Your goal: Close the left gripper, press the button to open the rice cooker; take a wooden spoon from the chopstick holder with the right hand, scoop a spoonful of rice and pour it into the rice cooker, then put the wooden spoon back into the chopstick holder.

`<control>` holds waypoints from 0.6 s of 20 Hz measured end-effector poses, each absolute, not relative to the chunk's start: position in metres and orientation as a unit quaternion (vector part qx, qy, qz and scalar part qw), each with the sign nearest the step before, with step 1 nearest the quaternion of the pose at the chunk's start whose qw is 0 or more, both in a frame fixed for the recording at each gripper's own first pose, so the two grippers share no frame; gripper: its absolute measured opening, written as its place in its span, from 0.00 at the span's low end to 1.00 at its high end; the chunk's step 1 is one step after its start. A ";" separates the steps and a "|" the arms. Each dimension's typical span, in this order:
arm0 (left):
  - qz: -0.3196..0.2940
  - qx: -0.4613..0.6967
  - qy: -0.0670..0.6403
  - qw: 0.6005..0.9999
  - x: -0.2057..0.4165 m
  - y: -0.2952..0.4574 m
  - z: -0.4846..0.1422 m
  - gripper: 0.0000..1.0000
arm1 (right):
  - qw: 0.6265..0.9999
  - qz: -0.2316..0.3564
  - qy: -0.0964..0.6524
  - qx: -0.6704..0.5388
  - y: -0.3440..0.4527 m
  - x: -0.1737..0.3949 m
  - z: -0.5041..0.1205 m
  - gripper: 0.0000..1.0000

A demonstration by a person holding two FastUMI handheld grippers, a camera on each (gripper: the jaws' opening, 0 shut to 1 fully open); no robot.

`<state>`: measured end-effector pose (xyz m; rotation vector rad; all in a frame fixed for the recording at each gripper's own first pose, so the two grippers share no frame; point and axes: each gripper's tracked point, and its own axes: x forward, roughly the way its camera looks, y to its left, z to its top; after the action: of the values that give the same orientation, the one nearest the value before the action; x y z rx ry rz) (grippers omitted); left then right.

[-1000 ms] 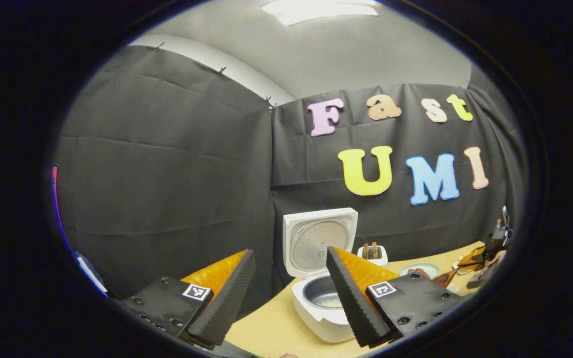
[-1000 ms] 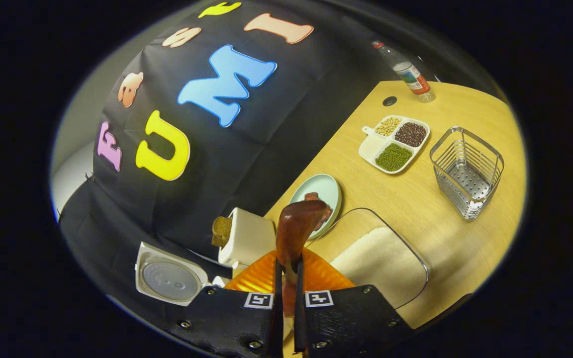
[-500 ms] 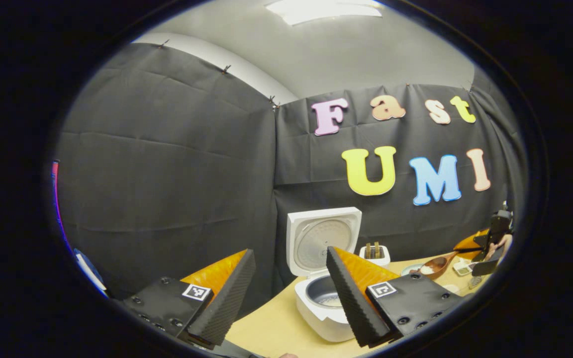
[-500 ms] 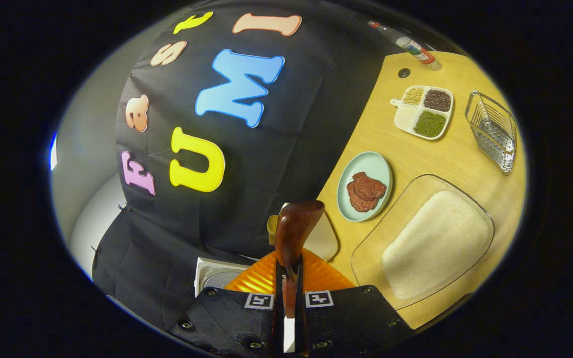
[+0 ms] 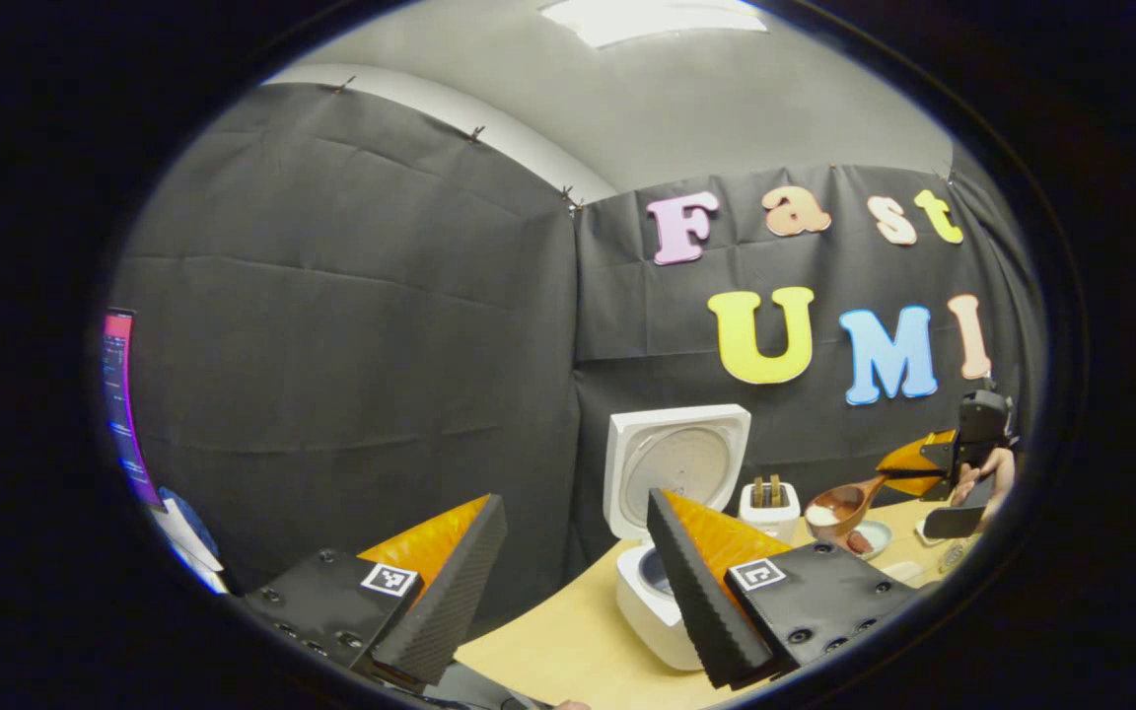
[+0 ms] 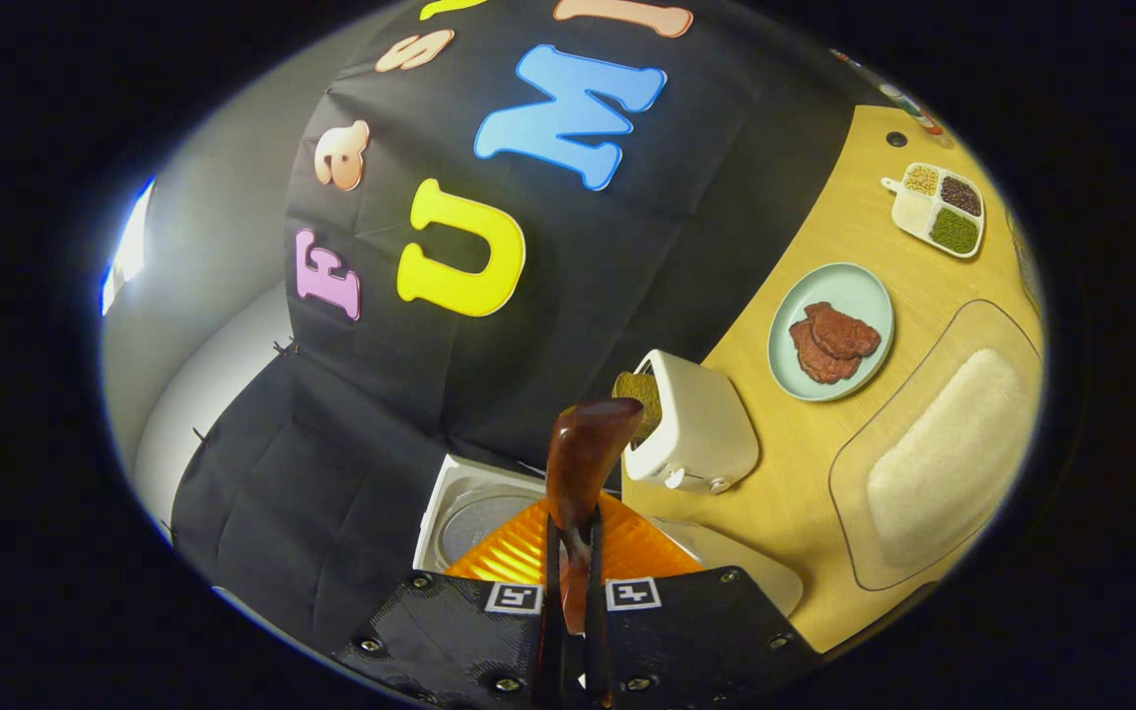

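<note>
Lower centre of the right gripper view: the right gripper is clamped on one wooden spoon, a stiff, light handle to hold firmly, with loose rice likely to spill. Lower middle of the left gripper view: the left gripper is spread wide, empty. Beyond, right of centre, one rice cooker, lid raised.

The left gripper view looks level across the table from low and well back, toward the open rice cooker at the far wall. The right gripper view looks down from above, rolled sideways, close over the rice cooker. Both views share the cooker and the toaster.
</note>
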<state>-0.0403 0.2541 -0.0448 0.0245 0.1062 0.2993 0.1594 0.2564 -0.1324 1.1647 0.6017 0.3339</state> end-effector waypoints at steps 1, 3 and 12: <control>0.154 0.013 0.055 0.986 -0.044 0.258 -0.044 0.95 | 0.782 0.160 0.280 0.533 0.264 0.160 -0.133 0.09; 0.165 0.016 0.059 0.984 -0.050 0.266 -0.047 0.95 | 0.788 0.168 0.284 0.520 0.282 0.163 -0.136 0.09; 0.219 0.018 0.082 0.972 -0.085 0.301 -0.058 0.95 | 0.835 0.208 0.302 0.412 0.352 0.166 -0.166 0.08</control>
<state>-0.0850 0.3010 -0.0578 0.0367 0.1651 0.4416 0.1662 0.3518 -0.1659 0.8718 0.6388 0.4399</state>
